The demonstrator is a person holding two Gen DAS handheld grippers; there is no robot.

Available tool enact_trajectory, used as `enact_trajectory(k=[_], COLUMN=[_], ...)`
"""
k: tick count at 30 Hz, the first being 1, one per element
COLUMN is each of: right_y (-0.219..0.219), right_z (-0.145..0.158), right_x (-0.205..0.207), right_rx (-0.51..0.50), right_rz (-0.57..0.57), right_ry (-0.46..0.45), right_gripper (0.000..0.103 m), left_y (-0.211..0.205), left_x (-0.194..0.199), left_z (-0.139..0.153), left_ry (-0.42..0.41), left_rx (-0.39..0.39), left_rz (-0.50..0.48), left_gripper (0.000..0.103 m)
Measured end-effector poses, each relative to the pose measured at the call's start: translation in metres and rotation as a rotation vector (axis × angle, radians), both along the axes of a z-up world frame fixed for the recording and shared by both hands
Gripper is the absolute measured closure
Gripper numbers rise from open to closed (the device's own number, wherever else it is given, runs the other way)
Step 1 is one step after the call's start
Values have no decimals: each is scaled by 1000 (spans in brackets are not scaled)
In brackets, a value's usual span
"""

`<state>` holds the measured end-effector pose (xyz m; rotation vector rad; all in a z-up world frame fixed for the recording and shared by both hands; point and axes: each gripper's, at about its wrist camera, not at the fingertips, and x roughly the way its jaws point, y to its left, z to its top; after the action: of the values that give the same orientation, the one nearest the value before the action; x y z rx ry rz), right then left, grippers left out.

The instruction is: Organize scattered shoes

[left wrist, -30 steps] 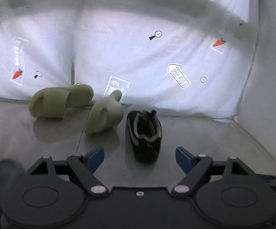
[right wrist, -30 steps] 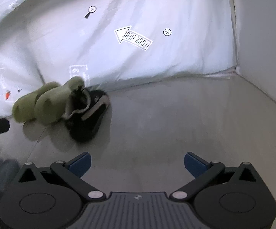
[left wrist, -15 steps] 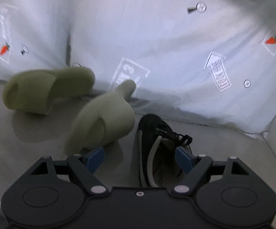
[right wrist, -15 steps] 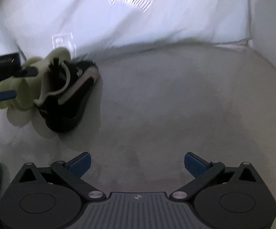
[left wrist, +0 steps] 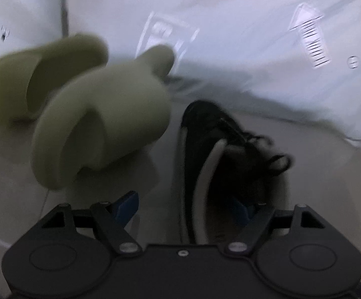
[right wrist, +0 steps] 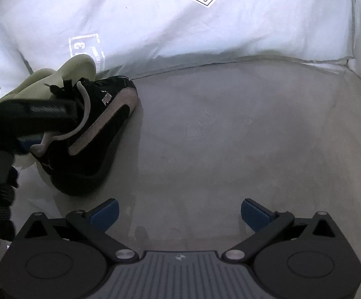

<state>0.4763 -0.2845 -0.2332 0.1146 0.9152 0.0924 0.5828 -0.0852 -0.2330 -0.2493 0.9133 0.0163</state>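
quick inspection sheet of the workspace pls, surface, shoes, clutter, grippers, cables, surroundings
surface: grey floor, bare on the right side
job's things: black sneaker beside two green slides, all near the backdrop
clutter: nothing seen
grippers: left gripper open, jaws straddling the sneaker's heel end, one finger inside its opening; right gripper open over bare floor
cables: nothing seen
surroundings: white printed sheet behind, with arrow and carrot marks

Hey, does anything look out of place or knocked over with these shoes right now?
Yes. The black sneaker lies tipped on its side against the white sheet, and the nearer green slide is tilted up rather than flat. The left gripper straddles the sneaker's heel, open.
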Motion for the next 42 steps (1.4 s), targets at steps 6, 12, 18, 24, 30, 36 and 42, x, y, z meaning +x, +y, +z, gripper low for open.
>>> enact_trajectory(k=[6, 12, 18, 24, 30, 36, 42], right_y=[-4, -10, -22, -46, -74, -99, -106], right_z=[-1, 7, 21, 29, 35, 44, 44], right_x=[-4, -9, -28, -68, -108, -151, -187], right_rx=[-9, -21, -32, -45, -53, -55, -67], right_rz=[-14, -40, -67, -135, -225, -305, -326], right_ry=[12, -16, -54, -76, -88, -94, -82], right_gripper=[0, 0, 0, 0, 0, 0, 0], left_y=[3, -7, -27, -60, -91, -117, -127], left_x=[-3, -22, -48, -90, -125, -175, -197], left_z=[-3, 4, 9, 14, 21, 27, 23], left_ry=[11, 21, 68, 85, 101, 97, 104], left_rx=[-69, -76, -48, -16, 9, 35, 38], left_rz=[-32, -64, -160, -274, -371, -473, -507], left_gripper=[60, 76, 76, 76, 76, 75, 75])
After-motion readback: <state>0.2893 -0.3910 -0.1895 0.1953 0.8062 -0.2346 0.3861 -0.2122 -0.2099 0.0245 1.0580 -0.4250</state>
